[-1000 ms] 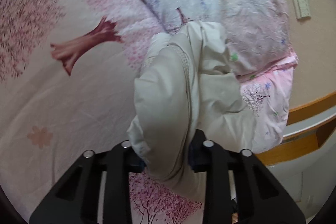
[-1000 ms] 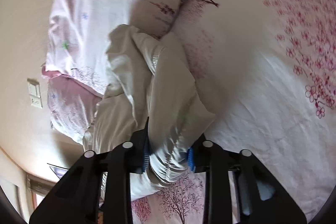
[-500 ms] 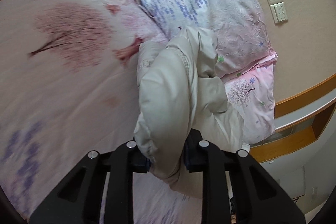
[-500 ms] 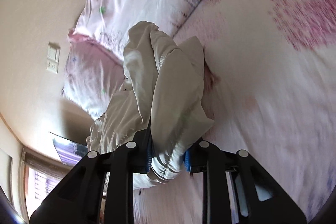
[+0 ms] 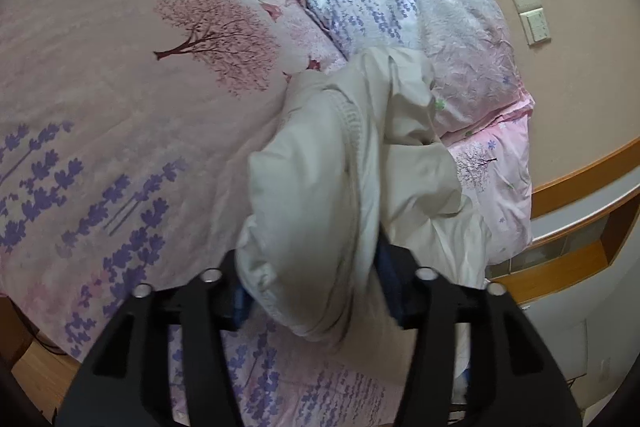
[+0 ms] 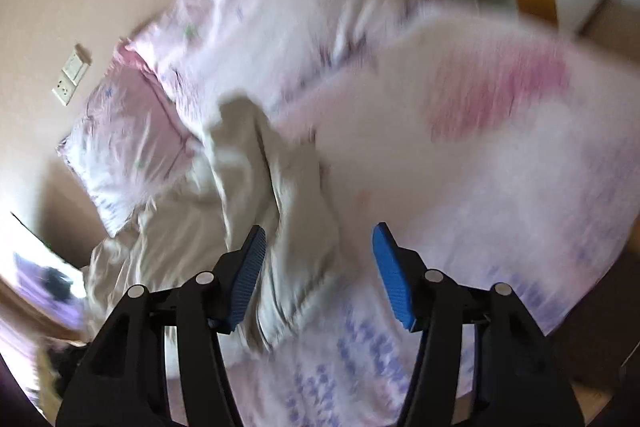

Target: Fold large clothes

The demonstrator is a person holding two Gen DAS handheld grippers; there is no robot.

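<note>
— What's the left wrist view giving you?

— My left gripper [image 5: 316, 291] has just been opening. Its jaws stand wide, and the cream garment [image 5: 340, 187] bulges up between them, blurred, covering both pads, so I can't tell whether they still touch it. The garment lies heaped against the pillow [image 5: 420, 15], on the floral duvet [image 5: 120, 115].

— And the right wrist view?

— It's smeared. My right gripper [image 6: 320, 267] has also just been opening; its blue pads [image 6: 390, 275] stand well apart, clear of the cloth. The garment [image 6: 256, 187] lies below, just beside the pillow [image 6: 132, 147], trailing towards my left pad.
</note>
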